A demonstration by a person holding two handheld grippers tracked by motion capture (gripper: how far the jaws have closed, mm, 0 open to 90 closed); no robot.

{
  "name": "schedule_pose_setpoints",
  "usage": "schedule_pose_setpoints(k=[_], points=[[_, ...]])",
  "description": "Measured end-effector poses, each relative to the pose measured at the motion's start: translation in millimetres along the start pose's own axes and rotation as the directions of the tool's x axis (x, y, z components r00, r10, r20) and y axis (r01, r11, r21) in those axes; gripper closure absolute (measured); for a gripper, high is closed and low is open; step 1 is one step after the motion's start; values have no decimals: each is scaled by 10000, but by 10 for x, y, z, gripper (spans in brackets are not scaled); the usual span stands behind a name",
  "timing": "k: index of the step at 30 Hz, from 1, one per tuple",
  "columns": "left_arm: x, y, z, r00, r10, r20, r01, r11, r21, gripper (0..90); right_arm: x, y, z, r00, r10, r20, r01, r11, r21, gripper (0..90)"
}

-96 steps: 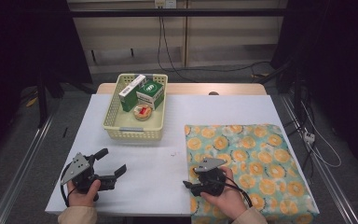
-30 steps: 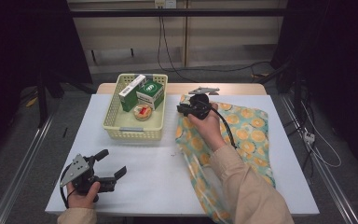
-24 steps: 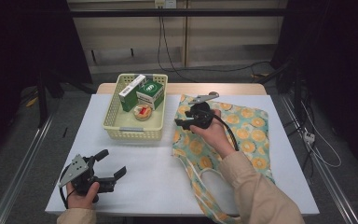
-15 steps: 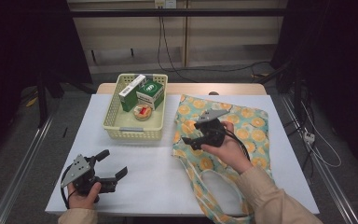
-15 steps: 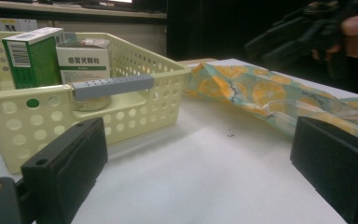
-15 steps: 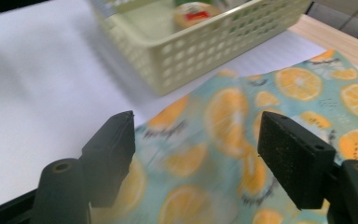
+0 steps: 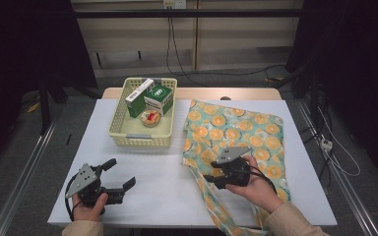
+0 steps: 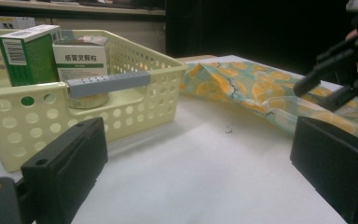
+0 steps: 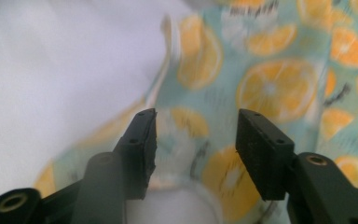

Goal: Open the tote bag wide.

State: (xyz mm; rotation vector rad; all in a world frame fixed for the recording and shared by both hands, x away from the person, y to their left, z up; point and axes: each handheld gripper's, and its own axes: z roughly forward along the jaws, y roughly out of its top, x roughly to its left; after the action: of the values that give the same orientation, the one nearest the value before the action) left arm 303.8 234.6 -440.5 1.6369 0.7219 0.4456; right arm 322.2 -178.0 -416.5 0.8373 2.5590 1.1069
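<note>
Two tongs: left tongs agape, empty; right tongs half-open, closing over one bag; one basket.

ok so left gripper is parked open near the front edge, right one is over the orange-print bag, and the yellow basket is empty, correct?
Not quite: the yellow basket is not empty. The high view shows two green-and-white boxes and a small round tin in it. The rest stands: the left gripper sits open near the front edge, and the right gripper is over the orange-print bag.

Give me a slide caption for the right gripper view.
Open tongs hover over the orange-print cloth bag on a white table.
</note>
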Motion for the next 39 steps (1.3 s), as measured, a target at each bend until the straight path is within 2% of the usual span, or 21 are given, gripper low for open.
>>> schedule_pose_setpoints(k=[3,4,5,9,11,17,24,25,26,29,33,34,35,37,39], points=[[-9,2,9,10000,41,44,-41,10000,5,38,-8,-181,58,9999,151,10,-151,9996,251,512],[-9,2,9,10000,41,44,-41,10000,5,38,-8,-181,58,9999,151,10,-151,9996,251,512],[-13,3,12,10000,47,51,-47,10000,27,38,-19,-275,96,9998,196,-48,-194,9992,357,519],[-13,-1,21,10000,70,66,-70,10000,53,38,-39,-358,137,9998,201,58,-204,9989,423,519],[-11,-4,20,10000,37,49,-37,10000,69,38,-56,-390,154,9997,260,-46,-258,9991,336,517],[-9,-2,30,10000,35,18,-35,10000,84,38,-59,-372,166,9995,320,-44,-317,9984,465,543],[-24,4,51,9999,92,57,-92,9999,111,38,-92,-330,193,9992,406,-60,-402,9975,578,682],[-23,4,52,9999,115,69,-116,9998,137,38,-110,-351,195,9987,497,-77,-494,9981,366,756],[-24,3,52,9999,97,71,-98,9999,132,38,-110,-351,195,9987,497,-77,-494,9981,366,756],[-16,-1,46,10000,85,33,-86,9999,142,38,-131,-363,214,9981,610,-11,-610,9981,122,888],[-5,-4,41,9999,97,26,-97,9998,144,38,-122,-336,226,9978,642,133,-645,9977,197,900],[-4,-5,42,10000,98,16,-98,9998,154,38,-104,-304,235,9981,497,366,-506,9984,255,900],[-3,-6,43,10000,83,24,-84,9999,148,38,-104,-304,235,9981,497,366,-506,9984,255,900],[-5,-6,43,9999,109,15,-109,9998,164,38,-118,-237,275,9957,920,100,-919,9957,-82,900],[-5,-5,40,9999,109,36,-109,9998,139,38,-125,-153,318,9939,1106,-7,-1106,9935,-268,900]])
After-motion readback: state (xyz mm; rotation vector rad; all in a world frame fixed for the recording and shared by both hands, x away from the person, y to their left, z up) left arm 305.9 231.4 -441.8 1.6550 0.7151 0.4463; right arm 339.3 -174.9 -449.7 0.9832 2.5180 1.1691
